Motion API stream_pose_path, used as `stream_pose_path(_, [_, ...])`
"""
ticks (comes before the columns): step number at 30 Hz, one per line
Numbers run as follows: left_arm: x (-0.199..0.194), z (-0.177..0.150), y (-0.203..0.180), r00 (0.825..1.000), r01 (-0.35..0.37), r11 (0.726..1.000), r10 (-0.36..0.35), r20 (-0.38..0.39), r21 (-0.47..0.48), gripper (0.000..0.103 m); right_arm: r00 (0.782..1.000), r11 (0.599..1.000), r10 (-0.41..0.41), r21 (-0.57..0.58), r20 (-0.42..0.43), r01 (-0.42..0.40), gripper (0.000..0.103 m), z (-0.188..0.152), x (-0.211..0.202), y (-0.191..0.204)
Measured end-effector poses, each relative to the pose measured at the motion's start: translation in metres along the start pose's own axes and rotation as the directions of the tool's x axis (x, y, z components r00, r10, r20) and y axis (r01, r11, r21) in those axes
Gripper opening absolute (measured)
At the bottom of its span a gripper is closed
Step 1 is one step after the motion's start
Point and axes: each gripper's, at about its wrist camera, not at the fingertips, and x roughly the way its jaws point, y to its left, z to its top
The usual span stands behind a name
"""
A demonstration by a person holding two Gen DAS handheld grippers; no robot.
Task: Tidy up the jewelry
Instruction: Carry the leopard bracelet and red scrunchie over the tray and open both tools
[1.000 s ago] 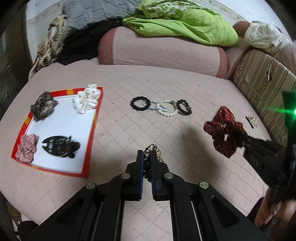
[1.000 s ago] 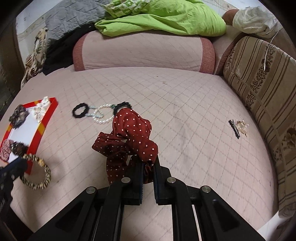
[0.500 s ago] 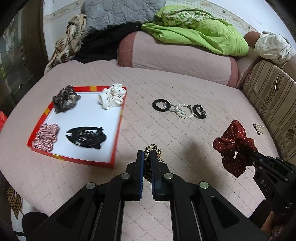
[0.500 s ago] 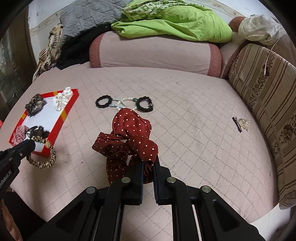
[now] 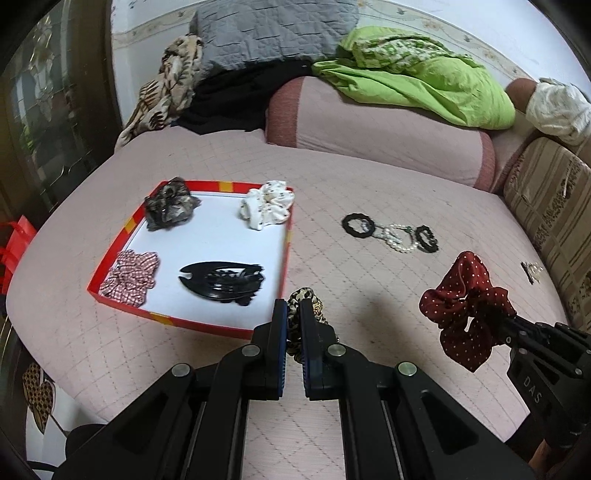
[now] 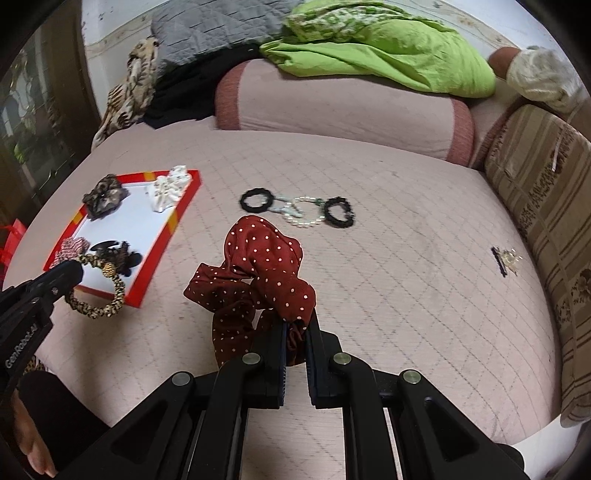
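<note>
Fingers of the left gripper (image 5: 293,325) pinch the leopard scrunchie (image 6: 96,288); right gripper (image 6: 295,332) pinches the polka-dot scrunchie (image 6: 255,273). Both have neared the red tray (image 5: 284,258), probably for drop-off.

Bed (image 5: 369,192) covered in a pale pink quilted spread, diamond stitching. At its far side a pink bolster (image 5: 373,129) with darker ends carries a bright green blanket (image 5: 424,85); a grey quilted pillow (image 5: 266,33), black cloth and a leaf-print cloth (image 5: 166,88) are heaped against the white wall. Striped brown cushion (image 6: 546,192) along the right edge; dark glazed door (image 5: 44,110) at left.
</note>
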Motion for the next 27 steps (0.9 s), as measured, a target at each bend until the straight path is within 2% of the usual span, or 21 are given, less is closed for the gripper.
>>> stream_pose_path(12, [0.007, 0.022, 0.055, 0.999, -0.045, 0.997, 0.046, 0.013, -0.065, 0.006, 0.999, 0.996, 0.052, -0.071, -0.001, -0.052, 0.01, 0.033, 0.007, 0.059])
stream_pose_path(27, [0.026, 0.047, 0.114, 0.99, -0.14, 0.989, 0.141, 0.015, -0.048, 0.006, 0.996, 0.987, 0.09, -0.136, -0.001, -0.089, 0.01, 0.058, 0.021, 0.112])
